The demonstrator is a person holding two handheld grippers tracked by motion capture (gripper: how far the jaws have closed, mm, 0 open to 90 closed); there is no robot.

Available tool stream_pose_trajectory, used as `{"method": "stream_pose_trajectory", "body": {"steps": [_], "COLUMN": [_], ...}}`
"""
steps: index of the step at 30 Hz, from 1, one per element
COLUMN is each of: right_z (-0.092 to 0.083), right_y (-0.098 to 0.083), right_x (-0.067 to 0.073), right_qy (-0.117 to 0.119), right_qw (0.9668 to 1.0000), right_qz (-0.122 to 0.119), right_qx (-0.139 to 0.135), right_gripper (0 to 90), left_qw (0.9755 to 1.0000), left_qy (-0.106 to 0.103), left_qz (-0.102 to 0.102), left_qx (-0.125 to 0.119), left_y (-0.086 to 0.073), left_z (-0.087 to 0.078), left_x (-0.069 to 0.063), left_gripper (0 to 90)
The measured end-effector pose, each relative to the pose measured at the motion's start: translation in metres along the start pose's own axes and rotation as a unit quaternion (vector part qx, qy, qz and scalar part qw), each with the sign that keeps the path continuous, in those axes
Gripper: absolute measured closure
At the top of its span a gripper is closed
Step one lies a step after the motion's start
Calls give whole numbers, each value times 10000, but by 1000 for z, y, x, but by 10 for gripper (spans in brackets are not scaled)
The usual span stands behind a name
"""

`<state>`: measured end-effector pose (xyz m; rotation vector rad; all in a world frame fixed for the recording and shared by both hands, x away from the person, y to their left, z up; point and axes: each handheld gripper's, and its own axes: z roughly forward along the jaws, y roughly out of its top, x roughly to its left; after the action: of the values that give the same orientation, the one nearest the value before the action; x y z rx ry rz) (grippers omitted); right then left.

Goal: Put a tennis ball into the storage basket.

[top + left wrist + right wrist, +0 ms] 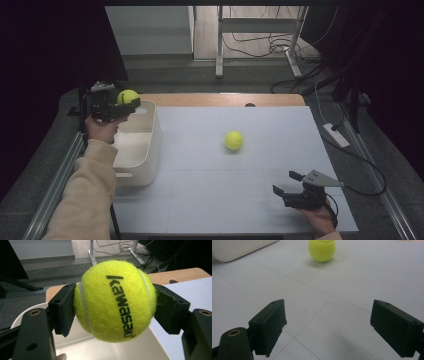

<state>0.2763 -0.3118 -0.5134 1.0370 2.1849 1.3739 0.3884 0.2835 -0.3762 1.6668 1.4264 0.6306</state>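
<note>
A yellow-green tennis ball [115, 301] with black lettering is clamped between the jaws of my left gripper [124, 104], held in the air above the white bin [145, 150] at the table's left side. That held ball [128, 96] sits over the bin's far end. A second tennis ball [233, 140] lies loose on the white table near the middle. My right gripper [288, 184] rests low near the front right of the table, jaws wide apart with nothing between them, pointing toward the loose ball [322, 250].
The bin's rim [30, 310] and pale inside show under the held ball. A wooden strip [220, 99] runs along the table's far edge. Beyond it stand metal legs and cables [270, 45] on the floor. A power strip [336, 134] lies right of the table.
</note>
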Motion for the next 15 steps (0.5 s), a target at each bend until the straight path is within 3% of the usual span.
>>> {"method": "stream_pose_trajectory", "body": {"steps": [15], "right_z": [0], "right_y": [0], "right_x": [0], "right_qy": [-14], "right_qw": [10000], "right_qz": [-11], "right_qx": [19], "right_gripper": [130], "left_qw": [9993], "left_qy": [69], "left_qz": [-126], "left_qx": [340], "left_y": [-5], "left_z": [9], "left_x": [13], "left_gripper": [269]}}
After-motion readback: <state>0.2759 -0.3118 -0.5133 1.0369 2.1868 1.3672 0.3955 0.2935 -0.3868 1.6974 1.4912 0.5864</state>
